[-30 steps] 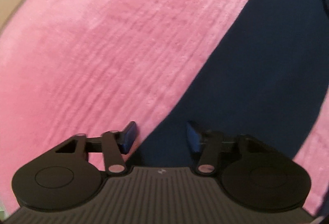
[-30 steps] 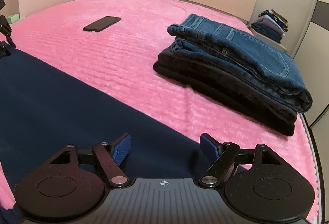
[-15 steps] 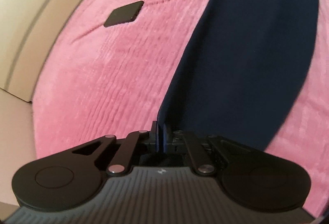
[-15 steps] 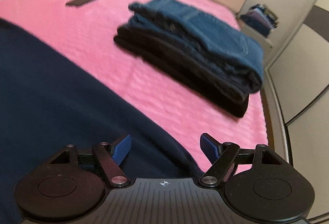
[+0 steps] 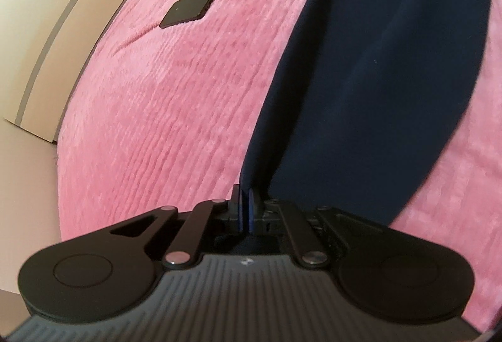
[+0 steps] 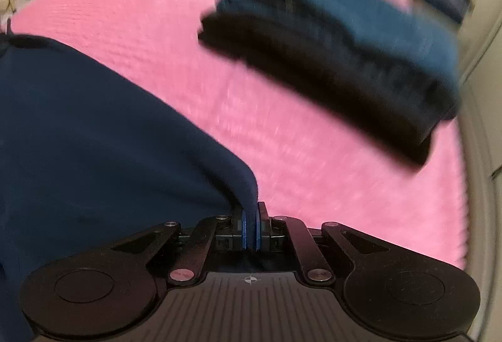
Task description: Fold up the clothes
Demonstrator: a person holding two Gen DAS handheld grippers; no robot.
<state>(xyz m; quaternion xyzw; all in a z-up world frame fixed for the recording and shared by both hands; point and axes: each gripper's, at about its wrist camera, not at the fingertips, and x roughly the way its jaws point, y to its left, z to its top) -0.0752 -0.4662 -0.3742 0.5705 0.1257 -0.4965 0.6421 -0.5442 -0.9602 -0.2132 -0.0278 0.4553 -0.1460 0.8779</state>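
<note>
While both clamped on navy garment [image 5: 376, 75] edges: left hand-held gripper [image 5: 245, 210], right hand-held gripper [image 6: 250, 230].

Counts on the bed

One dark navy garment [image 6: 94, 128], one flat black phone [image 5: 189, 8], one stack of two folded trousers [image 6: 339, 59].

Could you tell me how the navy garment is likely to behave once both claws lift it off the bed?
The navy garment will probably drape limply; it bends sharply into the right claw. Likely light, since the left claw holds only an edge. It may drag on the plush pink blanket.
</note>
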